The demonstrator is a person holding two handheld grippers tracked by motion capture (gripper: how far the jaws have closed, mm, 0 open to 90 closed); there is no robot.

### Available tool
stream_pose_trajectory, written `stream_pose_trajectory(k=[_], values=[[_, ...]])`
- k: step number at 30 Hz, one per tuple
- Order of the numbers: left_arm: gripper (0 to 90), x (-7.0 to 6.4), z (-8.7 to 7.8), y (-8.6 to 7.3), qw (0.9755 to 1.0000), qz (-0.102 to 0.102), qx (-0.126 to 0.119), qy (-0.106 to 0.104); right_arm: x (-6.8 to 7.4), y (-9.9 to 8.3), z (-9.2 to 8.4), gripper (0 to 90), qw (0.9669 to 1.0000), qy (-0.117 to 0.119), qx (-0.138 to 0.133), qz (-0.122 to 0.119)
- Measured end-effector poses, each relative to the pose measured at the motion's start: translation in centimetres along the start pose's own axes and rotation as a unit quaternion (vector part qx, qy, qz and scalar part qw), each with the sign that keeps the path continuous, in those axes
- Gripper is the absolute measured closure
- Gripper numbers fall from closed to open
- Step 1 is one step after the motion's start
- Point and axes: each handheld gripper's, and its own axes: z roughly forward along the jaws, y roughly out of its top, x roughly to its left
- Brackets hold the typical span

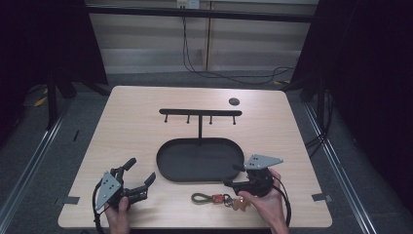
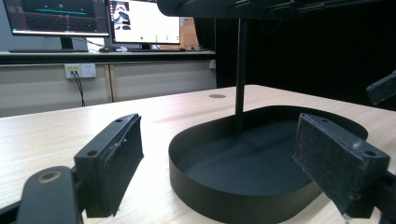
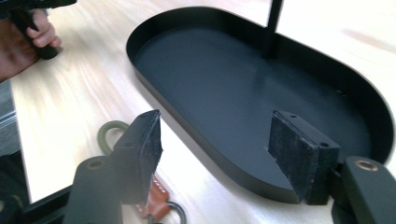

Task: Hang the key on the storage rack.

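Keyring (image 1: 219,198) just near-left of right gripper (image 1: 233,175), long axis left-right; left gripper (image 1: 141,173) farther. Both jaws wide, empty.

Wooden table (image 1: 126,126) — black oval tray (image 1: 168,168), key strap (image 1: 214,198), small dark disc (image 1: 234,101) — maybe cap.

— What colour's the tray (image 1: 165,165)?
— Matte black, like its hook bar (image 1: 200,112).
— The table (image 1: 136,126)?
— Pale wood grain.
— That keychain (image 1: 219,199)?
— Olive-green loop, red clip, tan-brown leather tag.
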Motion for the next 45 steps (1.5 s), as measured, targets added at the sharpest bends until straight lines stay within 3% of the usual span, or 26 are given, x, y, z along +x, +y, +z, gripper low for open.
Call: stream_pose_trajectory(k=[7,9,13,20,21,26,31,32,35,36,45], values=[[15.5,0.0,0.0,0.0,1.0000,0.000,0.000,0.000,0.3,1.4,0.5,42.9,0.9989,0.026,0.031,-0.022],[15.5,0.0,0.0,0.0,1.0000,0.000,0.000,0.000,0.2,1.8,1.0,41.9,0.9967,0.051,0.061,-0.013],[15.5,0.0,0.0,0.0,1.0000,0.000,0.000,0.000,0.5,2.2,1.8,43.7,0.9940,0.053,0.093,-0.023],[15.5,0.0,0.0,0.0,1.0000,0.000,0.000,0.000,1.4,2.8,2.8,47.6,0.9913,0.055,0.110,-0.047],[15.5,0.0,0.0,0.0,1.0000,0.000,0.000,0.000,1.5,3.0,3.1,50.5,0.9891,0.066,0.119,-0.057],[15.5,0.0,0.0,0.0,1.0000,0.000,0.000,-0.001,2.1,3.7,3.6,55.1,0.9855,0.072,0.136,-0.073],[15.5,0.0,0.0,0.0,1.0000,0.001,0.000,-0.001,2.2,4.0,4.2,58.2,0.9820,0.089,0.149,-0.073],[15.5,0.0,0.0,0.0,1.0000,0.002,0.000,-0.001,2.3,4.1,4.5,60.1,0.9790,0.094,0.165,-0.074],[15.5,0.0,0.0,0.0,1.0000,0.001,0.000,-0.001,2.4,4.0,4.9,61.6,0.9768,0.103,0.171,-0.076],[15.5,0.0,0.0,0.0,1.0000,0.002,0.000,-0.001,2.5,4.0,5.3,61.9,0.9738,0.109,0.187,-0.068],[15.5,0.0,0.0,0.0,1.0000,0.000,0.000,-0.001,3.0,4.1,6.4,66.9,0.9651,0.125,0.218,-0.072]])
